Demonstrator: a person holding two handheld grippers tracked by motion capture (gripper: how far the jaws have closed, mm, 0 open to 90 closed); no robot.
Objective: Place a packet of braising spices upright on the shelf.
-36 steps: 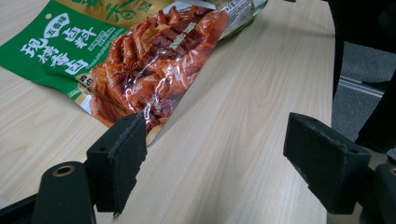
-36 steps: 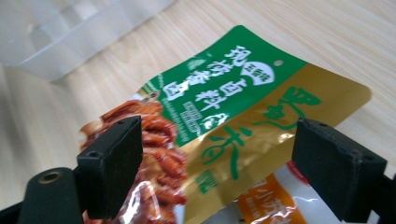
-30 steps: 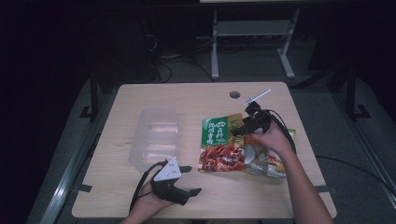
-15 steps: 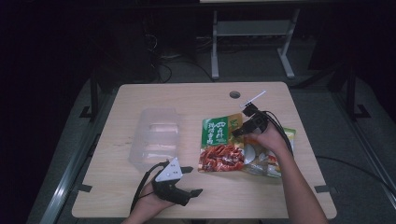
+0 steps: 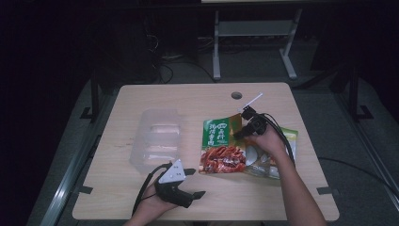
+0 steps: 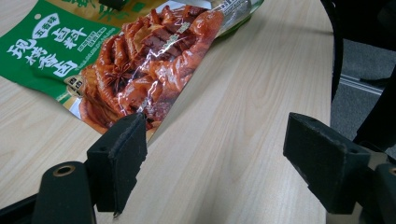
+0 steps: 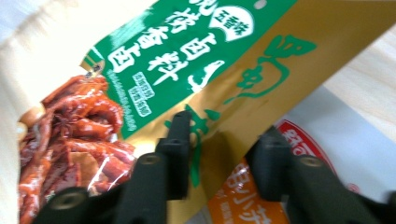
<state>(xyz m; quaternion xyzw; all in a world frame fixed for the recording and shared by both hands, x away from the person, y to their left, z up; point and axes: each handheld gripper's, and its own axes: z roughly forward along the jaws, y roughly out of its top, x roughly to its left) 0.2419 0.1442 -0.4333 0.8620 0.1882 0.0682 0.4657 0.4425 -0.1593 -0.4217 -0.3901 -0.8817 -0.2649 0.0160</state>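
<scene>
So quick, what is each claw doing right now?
Left claw: open, holding nothing.
Right claw: has just been closing on the green packet's edge.

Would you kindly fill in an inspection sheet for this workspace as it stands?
Surface: wooden table, one round hole.
Job's things: green snack pouch, top edge lifted; white packet beneath it.
Clutter: clear plastic box.
Grippers: right gripper has just been closing, jaws either side of the pouch's gold edge; left gripper open, nothing between its jaws.
Cables: black cable along the right forearm.
Surroundings: dark floor, white frame behind.
</scene>
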